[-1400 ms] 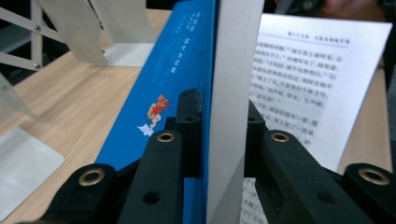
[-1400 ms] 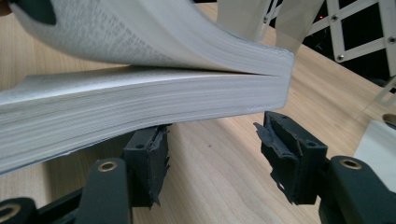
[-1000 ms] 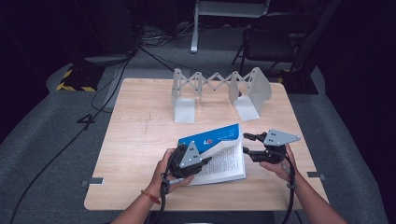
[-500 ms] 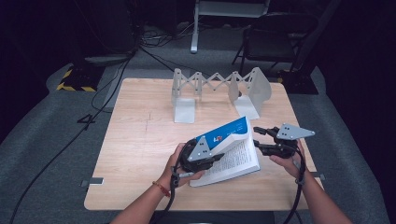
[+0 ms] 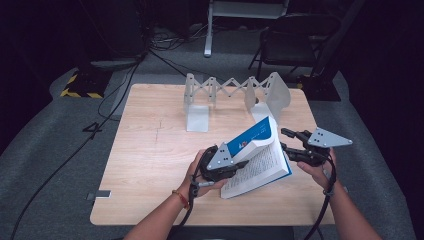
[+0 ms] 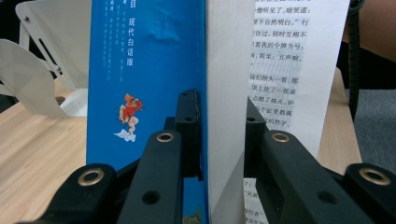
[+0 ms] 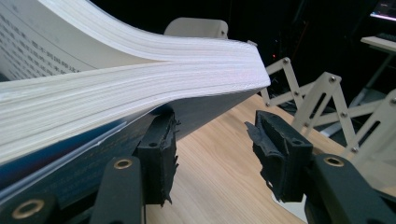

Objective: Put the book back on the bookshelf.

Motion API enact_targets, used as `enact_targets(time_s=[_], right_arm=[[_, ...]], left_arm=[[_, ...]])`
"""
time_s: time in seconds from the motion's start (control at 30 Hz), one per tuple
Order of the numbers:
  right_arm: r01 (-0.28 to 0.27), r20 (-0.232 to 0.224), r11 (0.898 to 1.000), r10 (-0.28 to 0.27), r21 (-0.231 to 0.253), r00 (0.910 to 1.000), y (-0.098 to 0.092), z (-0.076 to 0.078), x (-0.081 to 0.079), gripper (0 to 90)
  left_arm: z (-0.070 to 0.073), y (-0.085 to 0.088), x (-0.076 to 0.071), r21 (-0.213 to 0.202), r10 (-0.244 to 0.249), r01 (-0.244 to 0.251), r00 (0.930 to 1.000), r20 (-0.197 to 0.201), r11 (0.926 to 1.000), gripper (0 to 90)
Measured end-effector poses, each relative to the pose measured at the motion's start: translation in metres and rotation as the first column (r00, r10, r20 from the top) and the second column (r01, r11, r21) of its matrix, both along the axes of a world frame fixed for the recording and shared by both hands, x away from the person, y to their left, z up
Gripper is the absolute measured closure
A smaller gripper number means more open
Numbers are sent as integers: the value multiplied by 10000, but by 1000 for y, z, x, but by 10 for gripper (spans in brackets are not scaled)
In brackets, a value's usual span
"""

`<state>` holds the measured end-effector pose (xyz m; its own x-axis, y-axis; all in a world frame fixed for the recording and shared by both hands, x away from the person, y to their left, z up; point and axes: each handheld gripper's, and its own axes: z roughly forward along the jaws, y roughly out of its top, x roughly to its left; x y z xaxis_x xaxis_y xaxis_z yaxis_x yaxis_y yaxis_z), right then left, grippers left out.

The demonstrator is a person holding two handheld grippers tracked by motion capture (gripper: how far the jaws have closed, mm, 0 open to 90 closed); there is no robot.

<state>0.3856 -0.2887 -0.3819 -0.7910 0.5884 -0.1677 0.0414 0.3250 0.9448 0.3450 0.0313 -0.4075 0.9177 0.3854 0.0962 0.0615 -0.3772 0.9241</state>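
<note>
An open book (image 5: 260,155) with a blue cover (image 6: 144,70) is held tilted above the wooden table (image 5: 150,150). My left gripper (image 5: 241,163) is shut on a thick block of its pages together with the cover; in the left gripper view the jaws (image 6: 222,107) clamp that block from both sides. My right gripper (image 5: 284,140) is at the book's right edge. In the right gripper view its jaws (image 7: 212,130) stand apart under the curved page block (image 7: 140,88). They have just been closing a little, with nothing between the pads.
A white folding book rack (image 5: 235,92) with upright plates stands at the table's back, just beyond the book. A dark chair (image 5: 295,30) and cables (image 5: 125,85) lie on the floor behind the table.
The left gripper has carried the book to the right and tipped it up more steeply. The right gripper has risen and shifted right along the book's edge.
</note>
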Motion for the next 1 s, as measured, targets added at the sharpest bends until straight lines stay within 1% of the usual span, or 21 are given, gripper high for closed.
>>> enact_targets(time_s=[0.07, 0.1, 0.2, 0.3, 0.37, 0.4, 0.5, 0.57, 0.6, 0.63, 0.73, 0.8, 0.87, 0.93, 1.0], right_arm=[[-102, 76, 9998, 101, 145, 9999, 4, 4, -3, 492], [-147, 168, 9998, 145, 125, 9998, 9, 6, -5, 492], [-247, 306, 9997, 248, -37, 9992, 17, 12, -9, 492], [-480, 431, 9988, 486, -134, 9979, 29, 18, -12, 492], [-685, 368, 9976, 686, -39, 9970, 36, 20, -12, 492], [-715, 379, 9974, 714, 4, 9967, 39, 21, -13, 492], [-850, 513, 9963, 856, -140, 9950, 47, 24, -15, 477], [-1007, 454, 9948, 1011, -113, 9938, 50, 25, -16, 455], [-1083, 468, 9940, 1090, -166, 9929, 52, 25, -18, 440], [-1114, 512, 9935, 1125, -237, 9923, 54, 26, -19, 434], [-1257, 498, 9918, 1267, -225, 9907, 59, 26, -21, 433], [-1304, 481, 9913, 1312, -191, 9902, 63, 26, -22, 434], [-1326, 482, 9907, 1339, -300, 9898, 67, 26, -21, 433], [-1275, 448, 9910, 1293, -416, 9906, 72, 26, -19, 420], [-1214, 382, 9921, 1226, -322, 9917, 76, 27, -15, 416]], left_arm=[[0, 7, -3, -41, 119, -119, 9999, 9, 9999, 761], [0, 9, -4, -5, 134, -134, 9999, 47, 9999, 760], [-1, 21, -9, -91, 348, -348, 9994, 13, 9994, 760], [-2, 31, -13, 3, 486, -486, 9988, 25, 9988, 749], [-3, 37, -16, 100, 575, -575, 9983, 0, 9983, 747], [-3, 41, -17, 40, 675, -675, 9977, -84, 9977, 747], [-5, 52, -17, -24, 819, -820, 9963, -247, 9966, 754], [-7, 59, -17, 23, 818, -818, 9962, -299, 9966, 757], [-8, 62, -18, -18, 855, -857, 9956, -391, 9963, 758], [-9, 64, -18, -15, 857, -858, 9953, -446, 9963, 760], [-10, 69, -20, 72, 936, -934, 9947, -425, 9956, 763], [-11, 71, -19, 17, 1000, -1001, 9939, -471, 9950, 765], [-11, 74, -17, -54, 1059, -1064, 9928, -564, 9943, 766], [-10, 75, -13, -131, 994, -1005, 9927, -681, 9949, 767], [-9, 74, -10, -169, 964, -979, 9926, -743, 9951, 768]])
